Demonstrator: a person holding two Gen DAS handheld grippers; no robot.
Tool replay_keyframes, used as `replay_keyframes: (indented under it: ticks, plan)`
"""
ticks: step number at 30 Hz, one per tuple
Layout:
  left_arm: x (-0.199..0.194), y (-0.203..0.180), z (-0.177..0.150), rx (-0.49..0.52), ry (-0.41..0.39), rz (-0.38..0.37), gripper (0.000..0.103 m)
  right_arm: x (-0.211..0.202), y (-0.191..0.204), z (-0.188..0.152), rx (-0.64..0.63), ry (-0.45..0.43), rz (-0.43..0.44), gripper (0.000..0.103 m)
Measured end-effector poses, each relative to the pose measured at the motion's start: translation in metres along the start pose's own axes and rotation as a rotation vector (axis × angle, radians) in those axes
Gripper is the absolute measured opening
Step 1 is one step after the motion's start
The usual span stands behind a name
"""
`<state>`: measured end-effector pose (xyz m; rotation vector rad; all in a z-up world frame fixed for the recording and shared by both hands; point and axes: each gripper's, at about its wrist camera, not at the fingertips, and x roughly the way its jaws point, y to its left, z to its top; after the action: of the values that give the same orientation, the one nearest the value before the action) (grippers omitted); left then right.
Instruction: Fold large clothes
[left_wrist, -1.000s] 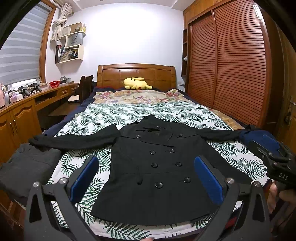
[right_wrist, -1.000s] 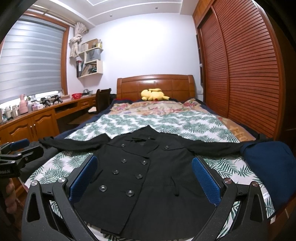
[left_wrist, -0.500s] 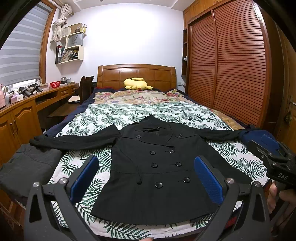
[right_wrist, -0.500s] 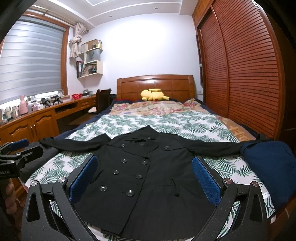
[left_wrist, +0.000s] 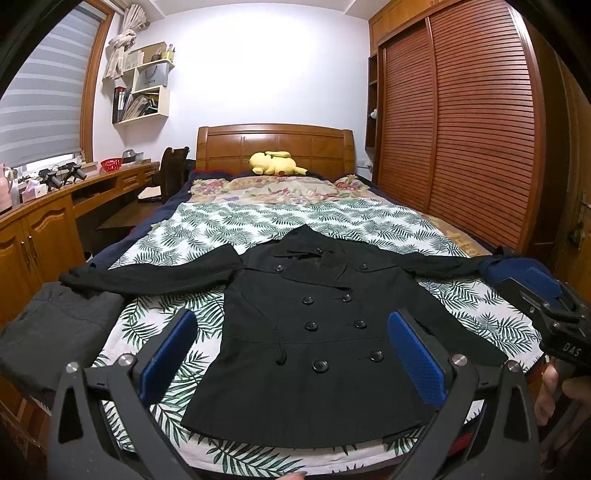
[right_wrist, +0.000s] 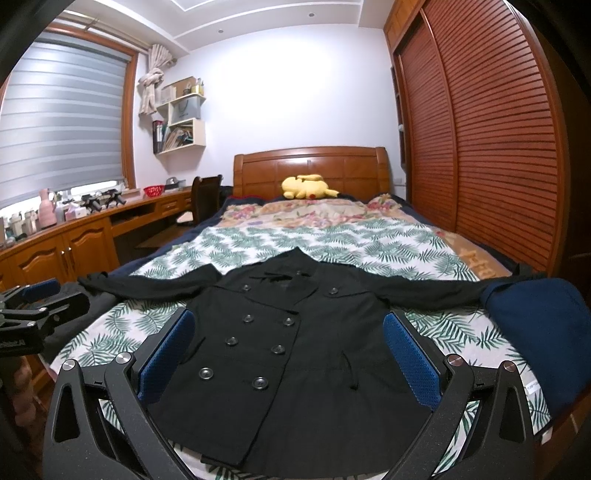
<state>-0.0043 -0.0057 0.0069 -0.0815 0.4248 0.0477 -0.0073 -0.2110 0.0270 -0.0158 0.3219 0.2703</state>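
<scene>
Leaf-print bedspread (left_wrist: 221, 229) w/ woolly black coat (left_wrist: 317, 332) flat.

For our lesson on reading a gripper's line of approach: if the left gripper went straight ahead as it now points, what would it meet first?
Most likely the black double-breasted coat spread on the bed: the open left gripper frames its buttoned front. Depth is unclear.
</scene>
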Motion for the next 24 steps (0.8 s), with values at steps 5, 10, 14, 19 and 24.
replay_keyframes:
  ticks: [5,10,14,19,24]
  plan:
    - [0.002,0.002,-0.001,0.0,0.001,0.001,0.103,0.0,0.0,0.0,0.0,0.001,0.0,0.103]
    - [0.003,0.002,-0.002,-0.001,0.002,-0.001,0.103,-0.003,0.001,0.003,0.0,0.004,0.001,0.103]
    - [0.004,0.003,-0.003,-0.001,0.002,-0.001,0.103,-0.002,0.001,0.003,0.0,0.004,0.002,0.103]
    - [0.006,0.004,-0.004,-0.001,0.005,-0.004,0.103,-0.002,0.003,0.002,-0.004,0.011,0.007,0.103]
    - [0.022,0.017,-0.017,-0.007,0.037,0.023,0.103,0.009,0.015,-0.01,-0.027,0.033,0.032,0.103]
